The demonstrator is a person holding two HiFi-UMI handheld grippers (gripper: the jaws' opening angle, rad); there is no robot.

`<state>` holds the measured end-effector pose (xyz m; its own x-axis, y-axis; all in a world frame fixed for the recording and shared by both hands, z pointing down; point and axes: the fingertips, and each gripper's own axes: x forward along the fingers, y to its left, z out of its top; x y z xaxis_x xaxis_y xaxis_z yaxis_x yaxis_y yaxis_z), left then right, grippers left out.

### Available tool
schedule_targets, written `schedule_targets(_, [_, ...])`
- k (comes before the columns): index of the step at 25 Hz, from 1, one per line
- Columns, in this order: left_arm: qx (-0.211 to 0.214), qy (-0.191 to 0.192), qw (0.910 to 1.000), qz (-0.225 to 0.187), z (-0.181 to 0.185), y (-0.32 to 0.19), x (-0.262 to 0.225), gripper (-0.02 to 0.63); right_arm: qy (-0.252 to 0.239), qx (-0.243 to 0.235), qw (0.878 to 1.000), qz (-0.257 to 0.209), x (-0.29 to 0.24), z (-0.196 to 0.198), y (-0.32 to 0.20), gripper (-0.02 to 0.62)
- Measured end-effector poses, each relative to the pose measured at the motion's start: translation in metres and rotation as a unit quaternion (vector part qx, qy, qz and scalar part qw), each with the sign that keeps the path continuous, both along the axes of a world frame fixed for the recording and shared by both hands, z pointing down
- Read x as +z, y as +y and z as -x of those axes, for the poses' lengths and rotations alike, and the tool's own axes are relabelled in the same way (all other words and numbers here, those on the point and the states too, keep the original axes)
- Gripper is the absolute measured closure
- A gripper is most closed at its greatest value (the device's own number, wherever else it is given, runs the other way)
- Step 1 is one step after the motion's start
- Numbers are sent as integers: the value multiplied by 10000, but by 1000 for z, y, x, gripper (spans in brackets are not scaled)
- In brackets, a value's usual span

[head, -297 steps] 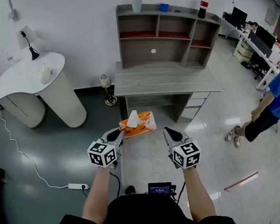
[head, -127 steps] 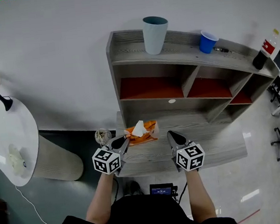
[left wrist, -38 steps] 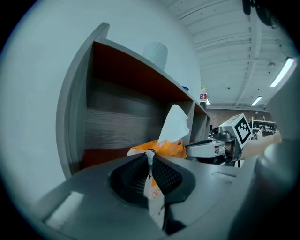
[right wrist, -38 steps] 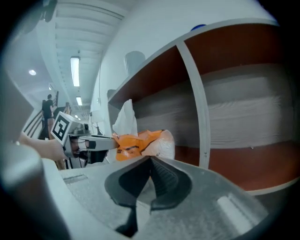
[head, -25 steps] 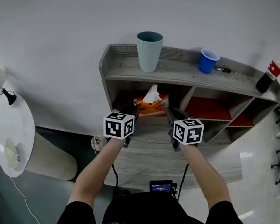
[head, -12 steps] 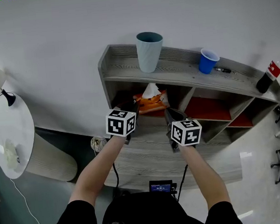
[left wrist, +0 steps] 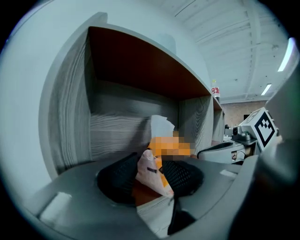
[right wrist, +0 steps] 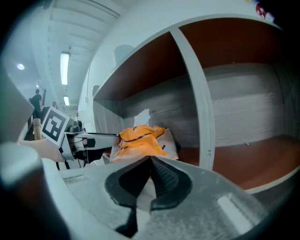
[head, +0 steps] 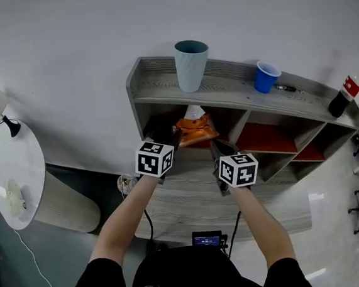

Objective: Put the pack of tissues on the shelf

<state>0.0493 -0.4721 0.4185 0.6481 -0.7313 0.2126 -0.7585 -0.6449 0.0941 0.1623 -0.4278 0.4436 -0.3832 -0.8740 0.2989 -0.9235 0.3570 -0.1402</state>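
as left tongs (left wrist: 150,180) open with tissue pack (head: 196,130) between them, right tongs (right wrist: 150,164) together

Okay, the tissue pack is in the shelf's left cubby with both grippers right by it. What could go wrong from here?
1. The pack's corner sits between the left gripper's opening jaws; pulling back too soon could drag it out.
2. The pack looks close to the shelf's front edge, so it might tip onto the desk.
3. The shut right gripper is near and could bump it.
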Motion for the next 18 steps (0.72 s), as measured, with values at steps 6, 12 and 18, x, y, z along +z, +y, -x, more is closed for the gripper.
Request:
schedule_targets(6, [61,19,9996,-290,6,12,-12,428,16,-19,10000,-28,-2,3,5,597])
schedule_targets(12, [256,-216,9947,-973,14,35,-30,505,-53,-2,9998,-184,-7,-1,13,597])
schedule_targets(18, [570,-213,9898,-1288,10,63,-37,601,-57,-58,9992,-403,-17,-2,28,597])
